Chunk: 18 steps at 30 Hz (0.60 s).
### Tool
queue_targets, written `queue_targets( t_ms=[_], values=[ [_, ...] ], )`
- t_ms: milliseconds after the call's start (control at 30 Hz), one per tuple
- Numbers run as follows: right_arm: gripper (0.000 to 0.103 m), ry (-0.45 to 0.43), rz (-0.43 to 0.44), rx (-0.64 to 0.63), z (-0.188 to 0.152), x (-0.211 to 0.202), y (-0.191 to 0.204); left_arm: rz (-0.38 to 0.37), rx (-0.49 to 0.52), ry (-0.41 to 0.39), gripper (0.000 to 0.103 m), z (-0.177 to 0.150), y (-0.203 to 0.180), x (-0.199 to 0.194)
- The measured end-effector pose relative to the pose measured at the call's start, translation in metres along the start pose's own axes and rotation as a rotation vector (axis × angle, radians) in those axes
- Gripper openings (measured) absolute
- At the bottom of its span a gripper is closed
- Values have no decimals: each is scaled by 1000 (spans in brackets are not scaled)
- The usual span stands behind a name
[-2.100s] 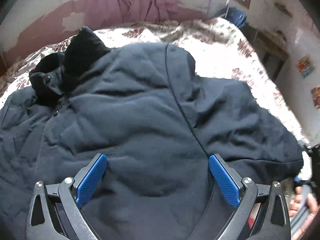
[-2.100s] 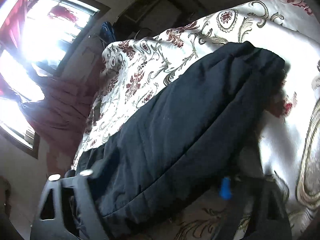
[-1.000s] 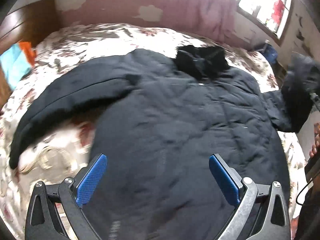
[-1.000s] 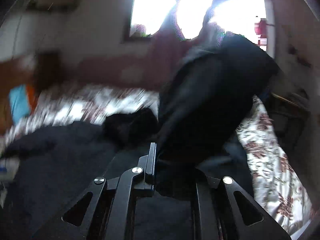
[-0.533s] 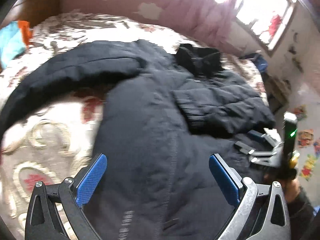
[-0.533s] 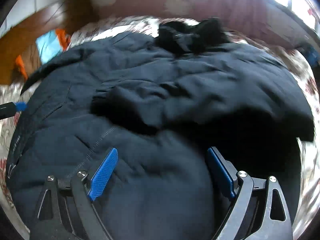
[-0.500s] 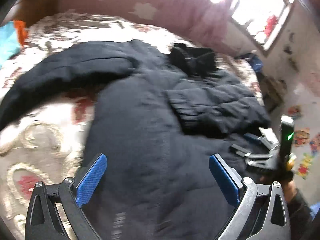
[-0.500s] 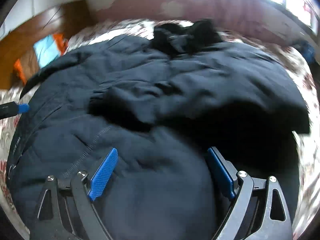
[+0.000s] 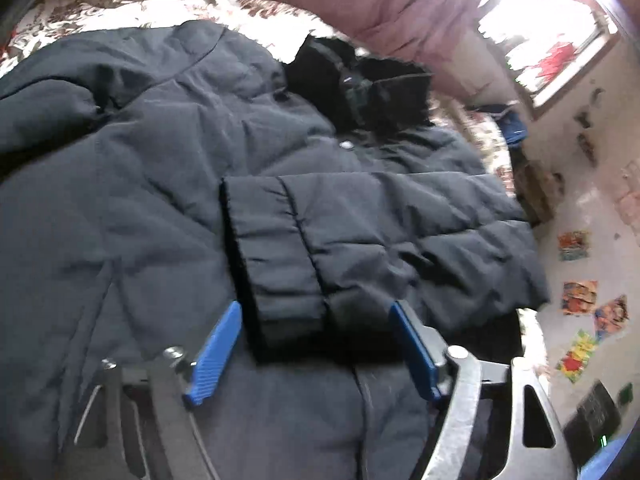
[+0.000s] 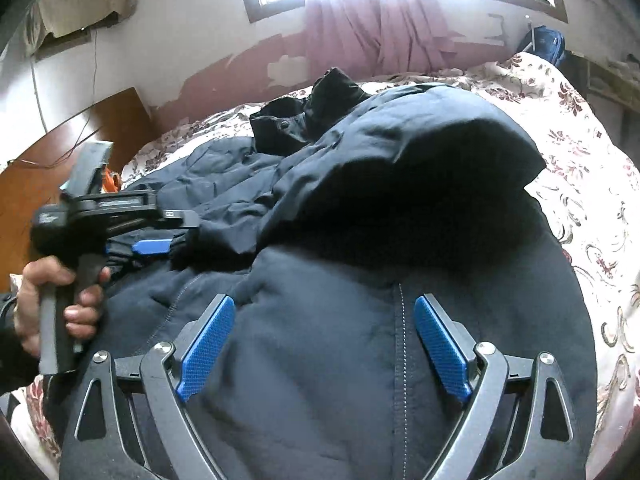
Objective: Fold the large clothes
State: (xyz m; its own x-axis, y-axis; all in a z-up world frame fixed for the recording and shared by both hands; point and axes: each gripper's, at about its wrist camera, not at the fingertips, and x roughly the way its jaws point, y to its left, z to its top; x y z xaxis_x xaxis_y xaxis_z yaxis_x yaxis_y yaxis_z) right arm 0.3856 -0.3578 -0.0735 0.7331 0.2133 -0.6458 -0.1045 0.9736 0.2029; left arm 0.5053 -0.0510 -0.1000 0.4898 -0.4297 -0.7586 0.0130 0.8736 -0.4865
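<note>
A large dark navy padded jacket [image 9: 160, 208] lies spread on a floral bedspread [image 10: 580, 168]. Its right sleeve [image 9: 360, 232] is folded across the chest, cuff [image 9: 276, 272] toward the middle. The black collar [image 9: 360, 84] is at the far end. My left gripper [image 9: 316, 344] is open, its blue pads either side of the cuff, just above the jacket. My right gripper [image 10: 320, 332] is open and empty over the jacket's lower body [image 10: 340, 360]. In the right wrist view the left gripper [image 10: 152, 236] hovers by the cuff, held in a hand [image 10: 52, 300].
A pink curtain [image 10: 380, 32] and bright windows are behind the bed. A wooden headboard [image 10: 80, 140] is at the left. A blue bag [image 10: 544, 42] sits by the far right corner. Stickers [image 9: 576, 280] mark the wall at right.
The right gripper dropped the sleeve across the chest and pulled back, now open over the hem. The left gripper moved in toward the sleeve cuff and narrowed its opening.
</note>
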Motion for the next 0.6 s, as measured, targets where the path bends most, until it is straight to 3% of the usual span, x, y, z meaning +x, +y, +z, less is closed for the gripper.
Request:
queue_targets(
  t_ms=[33,67,133,167,200,267,500,600],
  values=[
    [88,-5,5,3,-1,0,0,14,-6,7,67,2,0,6],
    [88,-7,9,6,-1,0,-1,26,-9,13,55,4,-1,11],
    [88,-13,17,13,-3,-2,-1,51,-15,23,41,5,0,19],
    [88,-15,19,16,-5,-5,-2,39,-9,12,12,4,-1,20],
    [88,-19,19,18,-5,-7,-3,16,-3,4,4,4,-2,20],
    [88,-28,17,21,-5,-9,-2,39,31,-44,4,5,-9,11],
    [88,-87,-17,-51,28,-13,23,243,260,-321,4,26,-28,-64],
    [88,-80,-10,-87,59,9,45,340,309,-320,4,37,-16,-76]
  ],
)
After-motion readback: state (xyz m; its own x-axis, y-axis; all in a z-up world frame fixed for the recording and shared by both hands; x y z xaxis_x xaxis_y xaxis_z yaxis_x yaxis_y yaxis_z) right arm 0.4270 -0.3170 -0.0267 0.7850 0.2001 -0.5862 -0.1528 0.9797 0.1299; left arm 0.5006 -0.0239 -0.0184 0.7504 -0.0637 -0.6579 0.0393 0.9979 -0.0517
